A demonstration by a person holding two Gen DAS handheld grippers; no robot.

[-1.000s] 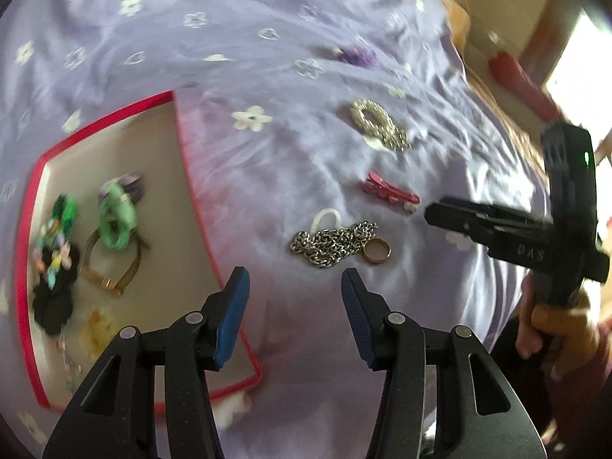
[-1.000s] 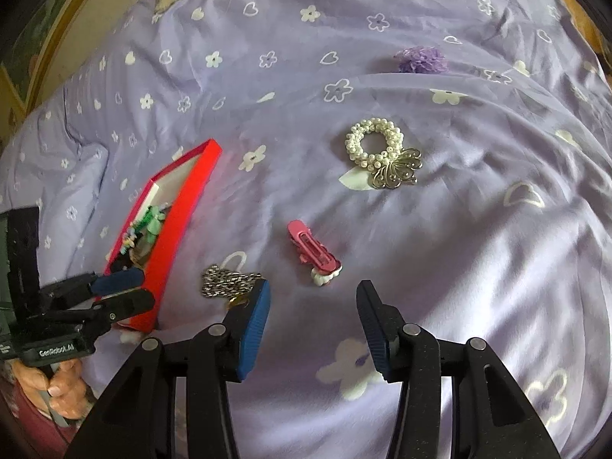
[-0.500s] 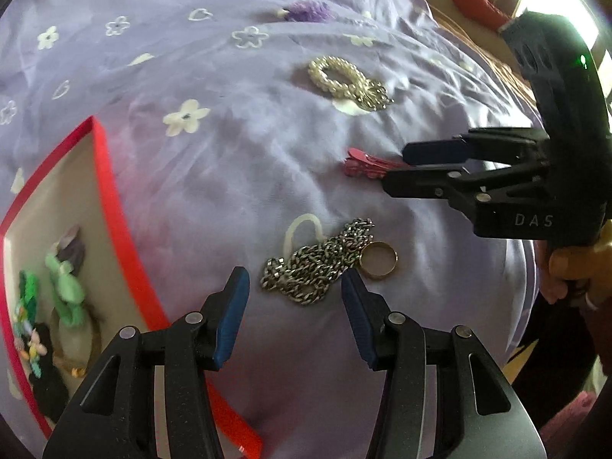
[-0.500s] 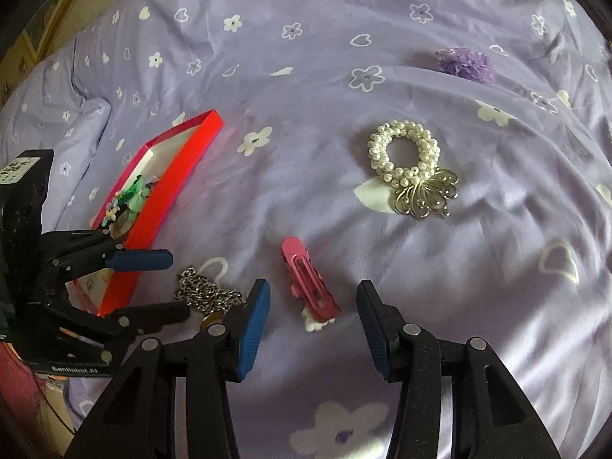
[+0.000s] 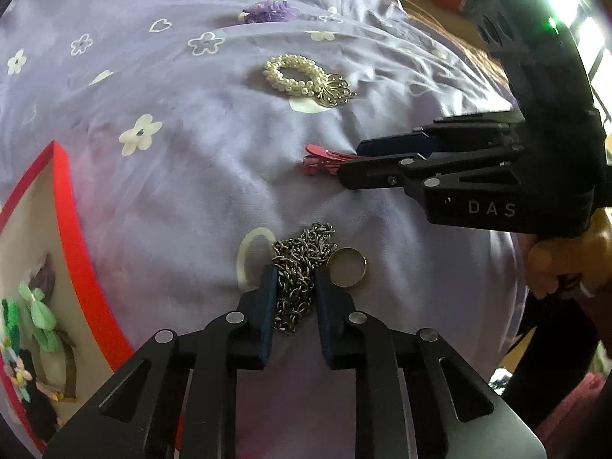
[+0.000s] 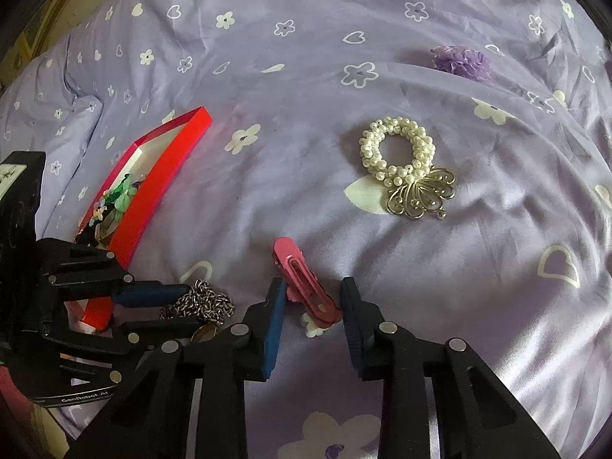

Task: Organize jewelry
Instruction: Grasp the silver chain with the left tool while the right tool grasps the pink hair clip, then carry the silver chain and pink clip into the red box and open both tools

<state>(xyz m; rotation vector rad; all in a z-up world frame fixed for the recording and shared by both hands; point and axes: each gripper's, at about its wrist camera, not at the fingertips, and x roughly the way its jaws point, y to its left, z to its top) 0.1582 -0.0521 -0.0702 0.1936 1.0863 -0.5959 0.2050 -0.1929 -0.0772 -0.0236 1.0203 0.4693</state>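
A silver chain (image 5: 298, 267) lies bunched on the purple bedsheet, with a gold ring (image 5: 347, 272) touching its right side. My left gripper (image 5: 296, 281) is closing. Its blue pads press the chain from both sides. In the right wrist view the pink hair clip (image 6: 306, 287) lies slantwise between the fingers of my right gripper (image 6: 313, 300). Those jaws are closing too, with thin gaps still beside the clip. The left gripper (image 6: 189, 306) and the chain (image 6: 206, 302) show at lower left there.
A red-rimmed box (image 5: 76, 229) holding green and black trinkets sits to the left. Farther back lie a pearl bracelet with a gold fan charm (image 6: 397, 153) and a purple fabric flower (image 6: 463, 61). A hand (image 5: 562, 264) holds the right gripper's handle.
Both pairs of jaws have narrowed. The left gripper came down over the chain and now straddles it. The right gripper settled over the pink clip.
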